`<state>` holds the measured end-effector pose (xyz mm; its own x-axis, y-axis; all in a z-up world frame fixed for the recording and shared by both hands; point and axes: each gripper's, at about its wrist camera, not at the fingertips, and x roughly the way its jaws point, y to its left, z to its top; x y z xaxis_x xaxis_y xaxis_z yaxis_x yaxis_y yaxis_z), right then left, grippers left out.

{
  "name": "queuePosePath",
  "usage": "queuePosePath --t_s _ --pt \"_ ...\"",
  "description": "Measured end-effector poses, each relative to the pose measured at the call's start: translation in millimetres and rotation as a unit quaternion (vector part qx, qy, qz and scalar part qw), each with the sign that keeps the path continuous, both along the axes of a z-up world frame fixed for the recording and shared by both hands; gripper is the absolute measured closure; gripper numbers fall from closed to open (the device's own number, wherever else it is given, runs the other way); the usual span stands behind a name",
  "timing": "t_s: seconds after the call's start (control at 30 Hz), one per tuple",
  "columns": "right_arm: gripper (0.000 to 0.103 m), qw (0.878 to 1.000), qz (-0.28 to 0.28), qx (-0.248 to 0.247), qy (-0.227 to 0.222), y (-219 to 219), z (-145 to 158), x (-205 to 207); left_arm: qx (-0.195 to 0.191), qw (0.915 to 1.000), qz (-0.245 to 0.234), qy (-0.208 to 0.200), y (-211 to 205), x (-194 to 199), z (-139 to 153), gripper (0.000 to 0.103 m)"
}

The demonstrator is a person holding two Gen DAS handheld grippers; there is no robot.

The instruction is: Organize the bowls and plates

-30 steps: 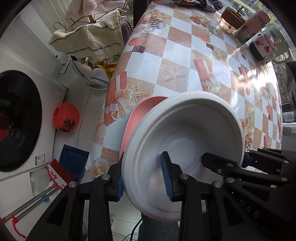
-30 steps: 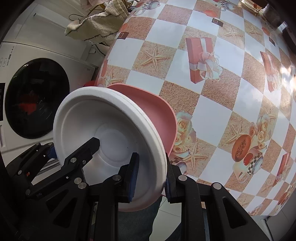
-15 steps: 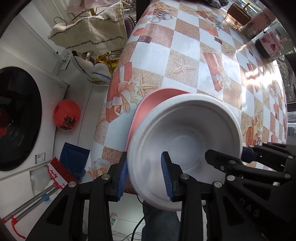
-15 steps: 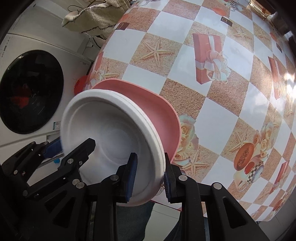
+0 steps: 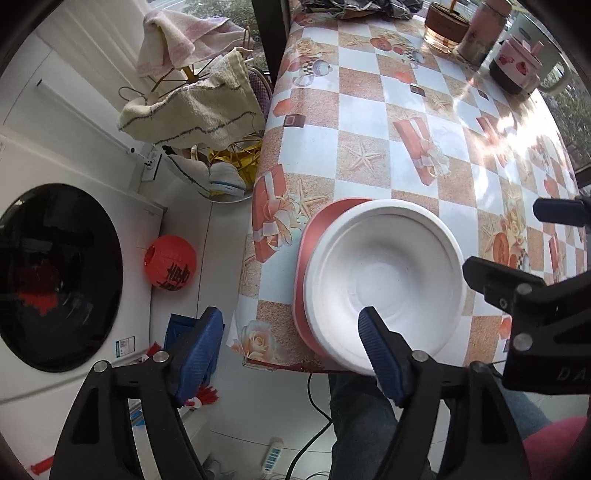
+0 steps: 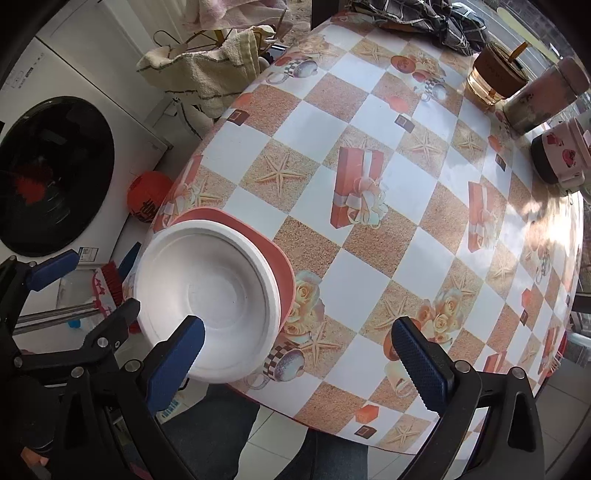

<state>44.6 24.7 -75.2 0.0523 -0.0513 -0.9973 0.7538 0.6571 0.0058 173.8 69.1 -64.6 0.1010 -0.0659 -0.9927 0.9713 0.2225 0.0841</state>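
Observation:
A white bowl-shaped plate (image 5: 384,284) rests on a pink plate (image 5: 314,236) at the near left corner of the table. Both also show in the right wrist view: white plate (image 6: 210,295), pink plate (image 6: 273,251). My left gripper (image 5: 291,350) is open and empty, its right finger over the white plate's near rim, its left finger off the table edge. My right gripper (image 6: 295,358) is open and empty, pulled back above the table's front edge, with its left finger by the white plate's near rim.
The table wears a checkered cloth (image 6: 369,221). Cups and jars (image 6: 495,77) stand at the far right, with a dark cloth (image 6: 417,18) at the far end. A washing machine (image 5: 55,277), a red lantern (image 5: 170,262) and a towel rack (image 5: 199,107) are left of the table.
Both grippers opened and let go of the white plate's rim. The plates now lie flat on the table corner. Both grippers pulled back and up.

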Motion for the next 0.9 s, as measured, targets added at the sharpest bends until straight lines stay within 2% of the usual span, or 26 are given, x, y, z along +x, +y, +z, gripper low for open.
queuePosePath --t_s 0.1,0.27,0.47,0.9 --pt "0.001 0.999 0.015 -0.034 0.003 8 17 -1 -0.001 0.9999 -0.013 0.007 5 -8 14 0.021" --pt "0.001 0.998 0.028 -0.058 -0.004 13 31 1 -0.012 0.9998 -0.012 0.01 0 -14 25 0.02" --pt "0.001 0.998 0.025 -0.054 -0.005 12 30 0 -0.009 0.9995 -0.032 -0.002 -4 -24 25 0.02" --pt "0.001 0.998 0.017 -0.052 -0.003 12 30 -3 -0.01 0.9995 -0.029 0.001 -4 -27 25 0.02"
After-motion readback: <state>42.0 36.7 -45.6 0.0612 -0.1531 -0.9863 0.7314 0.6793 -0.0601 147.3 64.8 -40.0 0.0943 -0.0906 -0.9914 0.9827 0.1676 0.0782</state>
